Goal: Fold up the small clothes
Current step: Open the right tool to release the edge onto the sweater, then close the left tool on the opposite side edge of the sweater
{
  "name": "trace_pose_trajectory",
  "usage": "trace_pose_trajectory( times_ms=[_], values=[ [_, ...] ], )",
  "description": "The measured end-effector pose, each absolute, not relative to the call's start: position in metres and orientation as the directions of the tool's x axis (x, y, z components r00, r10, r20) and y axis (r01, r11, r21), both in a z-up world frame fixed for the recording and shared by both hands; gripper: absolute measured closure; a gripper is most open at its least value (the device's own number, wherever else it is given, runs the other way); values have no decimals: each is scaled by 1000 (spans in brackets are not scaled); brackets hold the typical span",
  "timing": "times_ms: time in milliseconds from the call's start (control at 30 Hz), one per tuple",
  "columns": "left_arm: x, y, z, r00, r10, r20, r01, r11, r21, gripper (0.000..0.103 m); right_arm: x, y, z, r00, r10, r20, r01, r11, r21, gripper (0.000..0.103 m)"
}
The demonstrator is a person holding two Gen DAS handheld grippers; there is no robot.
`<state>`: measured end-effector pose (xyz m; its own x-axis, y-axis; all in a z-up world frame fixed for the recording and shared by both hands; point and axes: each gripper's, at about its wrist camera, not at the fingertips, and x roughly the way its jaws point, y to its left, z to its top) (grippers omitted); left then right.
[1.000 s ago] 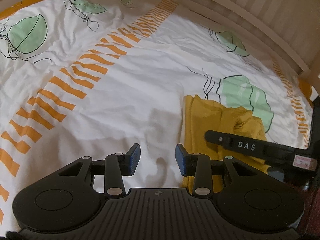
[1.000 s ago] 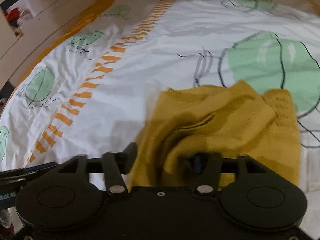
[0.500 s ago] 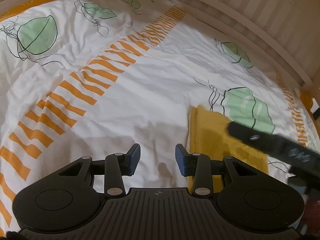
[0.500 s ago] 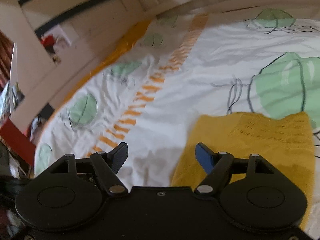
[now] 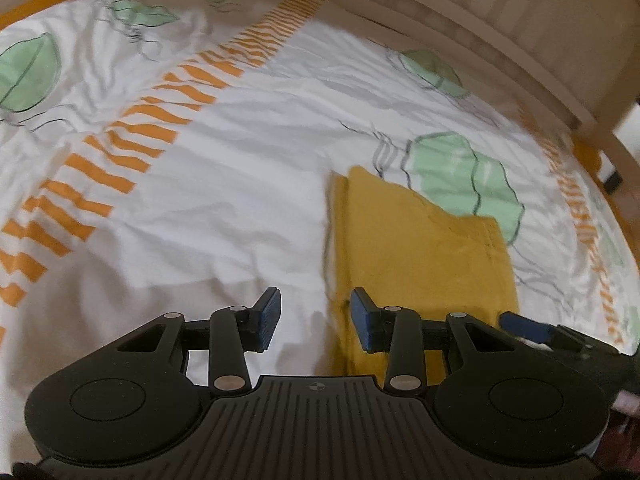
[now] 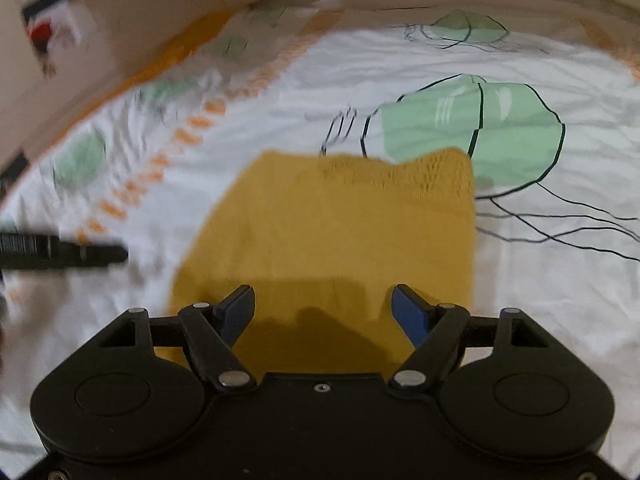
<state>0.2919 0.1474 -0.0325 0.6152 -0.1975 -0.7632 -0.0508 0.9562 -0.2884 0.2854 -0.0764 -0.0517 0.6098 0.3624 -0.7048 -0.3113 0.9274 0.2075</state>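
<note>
While the mustard-yellow garment [image 6: 340, 240] lies flat and folded on the bed sheet [image 5: 240, 208], the right claw [image 6: 323, 312] hangs just above its near edge, jaws spread wide after parting, nothing between them. Beside it, the left claw [image 5: 314, 322] stands partly apart and empty over bare sheet, with the garment's left edge under its right finger [image 5: 366, 324].

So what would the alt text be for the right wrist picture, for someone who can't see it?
A mustard-yellow cloth lies flat on a white bedsheet printed with green leaves. The right hand-held gripper is above its near edge, open and holding nothing. The other hand-held gripper pokes in from the left.
</note>
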Motion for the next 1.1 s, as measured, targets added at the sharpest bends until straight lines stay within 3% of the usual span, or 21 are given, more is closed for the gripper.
trace_pose_trajectory(
  times_ms=[67, 267, 467, 733, 833, 900, 967, 1100],
  values=[
    [291, 136, -37, 613, -202, -764, -24, 961, -274, 66, 276, -69, -60, 605, 344, -718, -345, 926, 153, 18],
    [286, 107, -56, 588, -199, -784, 60, 977, -203, 66, 251, -58, -75, 599, 337, -726, -410, 908, 84, 11],
    [288, 104, -82, 535, -172, -827, 30, 982, -185, 65, 243, -74, -71, 594, 377, -711, -421, 898, 125, 11],
    [291, 113, -87, 530, -219, -819, 23, 969, -244, 58, 243, -114, -57, 644, 415, -642, -369, 904, 214, 5],
    [292, 114, -90, 529, -246, -812, 20, 960, -278, 50, 252, -131, -60, 653, 413, -635, -317, 910, 265, 5],
    [293, 113, -92, 529, -273, -804, 38, 953, -299, 36, 257, -141, -62, 657, 416, -628, -292, 909, 296, 5],
    [293, 107, -93, 528, -284, -800, 64, 953, -296, 30, 261, -149, -64, 659, 425, -620, -270, 904, 333, 5],
    [290, 99, -92, 536, -259, -804, 97, 964, -246, 29, 268, -161, -68, 657, 452, -604, -245, 885, 395, 4]
  ],
)
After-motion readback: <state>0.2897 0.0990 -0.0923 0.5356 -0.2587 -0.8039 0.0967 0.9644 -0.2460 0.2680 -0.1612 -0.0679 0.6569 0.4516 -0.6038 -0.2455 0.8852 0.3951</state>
